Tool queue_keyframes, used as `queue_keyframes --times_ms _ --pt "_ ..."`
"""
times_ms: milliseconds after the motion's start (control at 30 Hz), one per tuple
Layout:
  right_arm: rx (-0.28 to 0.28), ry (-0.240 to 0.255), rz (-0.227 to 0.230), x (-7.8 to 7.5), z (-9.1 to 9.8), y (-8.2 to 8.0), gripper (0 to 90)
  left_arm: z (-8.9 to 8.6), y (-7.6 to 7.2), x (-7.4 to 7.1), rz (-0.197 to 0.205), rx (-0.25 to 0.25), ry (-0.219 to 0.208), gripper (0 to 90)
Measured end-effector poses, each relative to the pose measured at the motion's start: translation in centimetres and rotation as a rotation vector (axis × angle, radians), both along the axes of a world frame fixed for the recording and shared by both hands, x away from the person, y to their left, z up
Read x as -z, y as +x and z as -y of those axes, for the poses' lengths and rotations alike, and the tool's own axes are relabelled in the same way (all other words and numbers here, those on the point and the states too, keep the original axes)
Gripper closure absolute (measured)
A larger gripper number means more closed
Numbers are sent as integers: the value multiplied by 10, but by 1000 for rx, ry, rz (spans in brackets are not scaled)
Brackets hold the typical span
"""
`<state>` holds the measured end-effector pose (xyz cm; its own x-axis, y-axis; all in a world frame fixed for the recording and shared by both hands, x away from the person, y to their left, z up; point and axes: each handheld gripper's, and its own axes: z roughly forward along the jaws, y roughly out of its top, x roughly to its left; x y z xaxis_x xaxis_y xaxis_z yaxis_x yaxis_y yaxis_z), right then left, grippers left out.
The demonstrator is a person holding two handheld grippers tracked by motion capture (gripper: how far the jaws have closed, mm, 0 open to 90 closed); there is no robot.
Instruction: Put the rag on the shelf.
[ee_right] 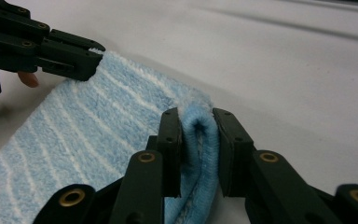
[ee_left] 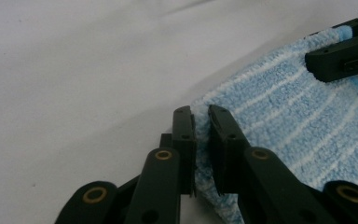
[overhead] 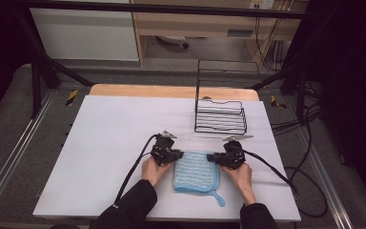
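Cloth (overhead: 196, 172), blue with white stripes, lies folded at lower centre of high view on white table (overhead: 114, 143). We see left gripper (overhead: 180, 155) clamped on cloth's upper left corner, right gripper (overhead: 210, 157) pinching bunched upper right corner, pads tight on fabric. We note hands behind each gripper. Wire rack (overhead: 220, 116) stands just above cloth, apart from it.

Blue cloth on the white table

The soft blue cloth (overhead: 196, 172) has thin white stripes and lies folded flat near the front edge of the table. A small loop sticks out at its near right corner. Its two far corners are pinched up.
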<state>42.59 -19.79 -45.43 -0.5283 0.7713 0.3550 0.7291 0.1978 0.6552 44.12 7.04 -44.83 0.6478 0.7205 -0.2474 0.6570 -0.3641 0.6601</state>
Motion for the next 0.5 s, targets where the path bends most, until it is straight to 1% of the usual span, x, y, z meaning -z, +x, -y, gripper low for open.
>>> queue_keyframes --times_ms 133,167,267,367,400,500 --pt "-5 17 -17 0 1 1 788 -1 0 0 -4 -9 -12 816" --pt "-6 26 -19 0 3 1 793 -2 1 0 -11 -6 -15 819" --pt "-6 58 -30 0 6 2 805 -4 2 0 -23 -10 -42 825" --pt "-11 64 -17 -3 8 1 808 -9 1 0 -26 -12 -73 832" --pt "-11 69 -15 -4 8 0 808 -10 0 0 -23 -13 -83 832" --pt "-9 87 9 -9 9 -3 807 -13 -3 -2 -8 -18 -115 833"
